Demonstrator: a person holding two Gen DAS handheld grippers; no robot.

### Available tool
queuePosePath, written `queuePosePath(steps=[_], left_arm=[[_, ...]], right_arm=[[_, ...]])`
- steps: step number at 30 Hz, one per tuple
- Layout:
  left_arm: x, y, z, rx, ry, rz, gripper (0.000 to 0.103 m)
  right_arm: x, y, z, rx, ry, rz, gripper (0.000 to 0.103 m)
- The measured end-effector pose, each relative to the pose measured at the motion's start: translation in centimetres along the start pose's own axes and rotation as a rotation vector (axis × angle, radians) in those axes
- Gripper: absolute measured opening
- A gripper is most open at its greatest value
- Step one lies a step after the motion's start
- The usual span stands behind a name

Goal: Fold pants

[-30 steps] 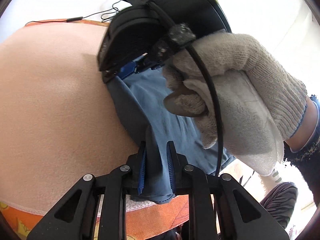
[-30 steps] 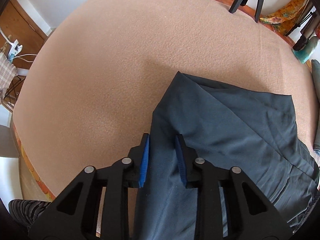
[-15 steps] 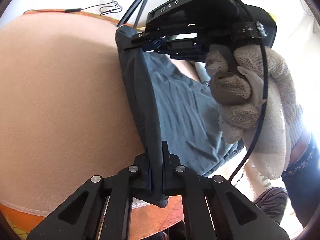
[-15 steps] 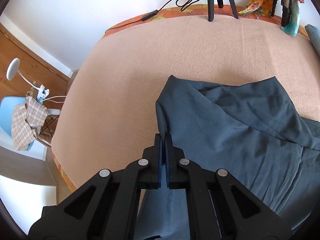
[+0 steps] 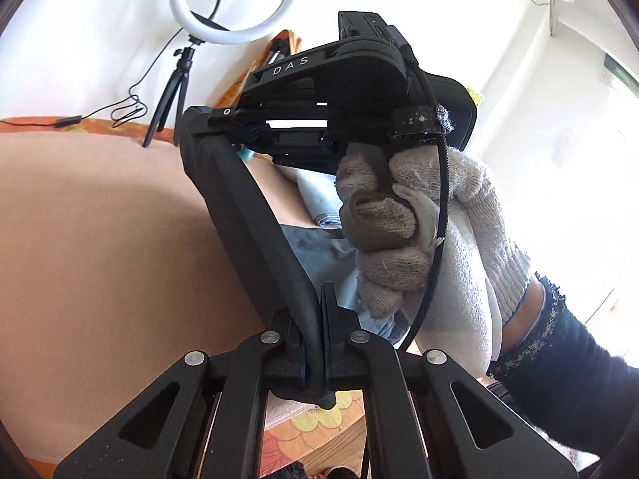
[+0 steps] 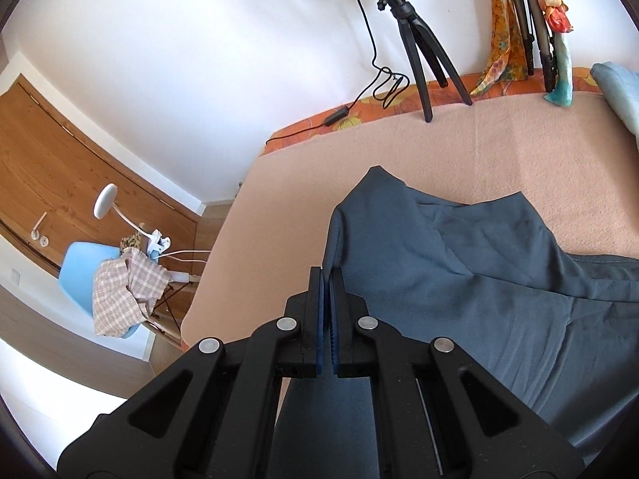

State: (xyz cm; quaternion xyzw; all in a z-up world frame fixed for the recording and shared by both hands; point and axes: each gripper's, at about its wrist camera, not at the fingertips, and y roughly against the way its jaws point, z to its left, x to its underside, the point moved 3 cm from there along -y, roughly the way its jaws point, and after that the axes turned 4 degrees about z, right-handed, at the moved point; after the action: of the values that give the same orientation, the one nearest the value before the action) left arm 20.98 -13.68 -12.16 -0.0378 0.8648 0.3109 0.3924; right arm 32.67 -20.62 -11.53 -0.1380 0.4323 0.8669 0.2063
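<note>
The dark grey-blue pants [image 6: 459, 279] lie on a peach blanket [image 6: 499, 151] with one edge lifted. My right gripper [image 6: 327, 275] is shut on that edge. In the left wrist view my left gripper [image 5: 319, 299] is shut on the same pants [image 5: 247, 207]. The edge is stretched taut up to the right gripper [image 5: 239, 131], held above by a gloved hand [image 5: 431, 239].
A ring light on a black tripod [image 6: 419, 40] with its cable stands at the blanket's far edge. Colourful cloths [image 6: 515, 20] and a pale blue garment [image 6: 615, 88] are at the back right. A blue chair [image 6: 104, 279] with checked cloth stands on the floor, left.
Both grippers have closed on the pants edge and risen. The fabric between them is now pulled taut and lifted off the blanket.
</note>
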Motion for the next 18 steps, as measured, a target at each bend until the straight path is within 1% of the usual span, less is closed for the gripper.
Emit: queuePosePath(steps=[3,5,6,9,15,18], left_arm=[[-0.6,-1.4,-1.8,0.037,-0.024,0.007,0.004],[-1.0,-2.3,-3.0,0.072,-0.032,0.015,0.004],[-1.3,-2.7,-4.2,0.087,-0.039,0.020,0.004],[-2.0,-4.6,-6.3,0.122,-0.073,0.032,0.004],[-2.6,-9.0,-10.5,0.188,-0.130,0.070,0.004],[-3.2,-12.0,-11.8,0.220,-0.147,0.095,0.004]], right_arm=[[-0.3,3.0,-1.0,-0.018,-0.009,-0.041,0.003],[-0.5,5.3,-1.9,-0.018,-0.016,-0.069,0.003],[-0.6,6.2,-2.3,-0.017,-0.024,-0.082,0.003],[-1.0,9.6,-4.2,-0.011,-0.045,-0.122,0.003],[-0.9,15.7,-8.7,0.026,-0.086,-0.195,0.003],[-0.7,18.1,-11.3,0.054,-0.109,-0.219,0.003]])
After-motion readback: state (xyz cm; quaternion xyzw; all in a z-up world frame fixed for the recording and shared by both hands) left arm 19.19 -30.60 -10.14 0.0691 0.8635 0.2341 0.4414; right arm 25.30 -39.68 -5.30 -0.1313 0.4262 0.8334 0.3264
